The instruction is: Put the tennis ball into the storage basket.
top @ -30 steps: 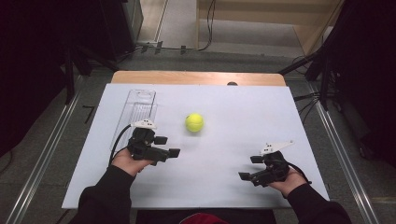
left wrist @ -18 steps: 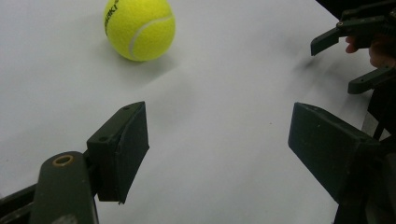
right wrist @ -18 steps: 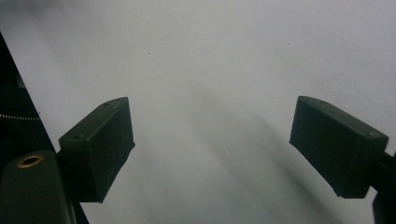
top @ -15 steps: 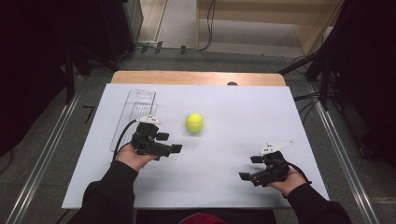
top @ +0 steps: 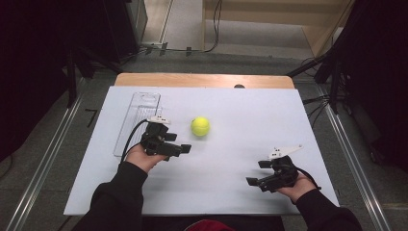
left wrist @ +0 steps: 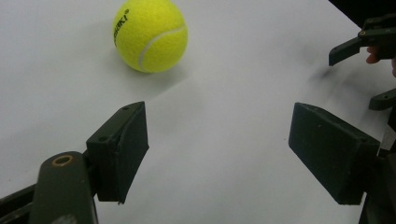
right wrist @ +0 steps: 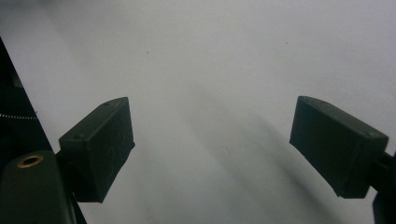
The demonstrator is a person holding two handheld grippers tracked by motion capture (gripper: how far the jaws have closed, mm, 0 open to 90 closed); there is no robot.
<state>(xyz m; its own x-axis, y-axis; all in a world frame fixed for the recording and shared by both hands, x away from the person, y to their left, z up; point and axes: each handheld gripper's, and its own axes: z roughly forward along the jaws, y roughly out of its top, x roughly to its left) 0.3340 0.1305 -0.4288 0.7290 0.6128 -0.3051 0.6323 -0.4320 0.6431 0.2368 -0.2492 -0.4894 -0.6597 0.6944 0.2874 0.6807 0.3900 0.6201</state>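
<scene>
Ball (top: 200,126) right of tray (top: 139,103)

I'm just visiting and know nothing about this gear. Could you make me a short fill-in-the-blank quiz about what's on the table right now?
1. The ball on the white table is a yellow ____ ball.
2. The gripper nearest the ball is the person's ____ gripper.
3. Between the jaws of the right gripper there is ____.
4. The clear plastic tray lies near the table's ____ edge in the high view.

Missing words: tennis; left; nothing; left

Cut off and unclear
Right gripper (left wrist: 373,70), beyond the left gripper's jaws: cropped at frame edge. Tennis ball (left wrist: 150,35) lettering: partly turned away, unreadable.
</scene>
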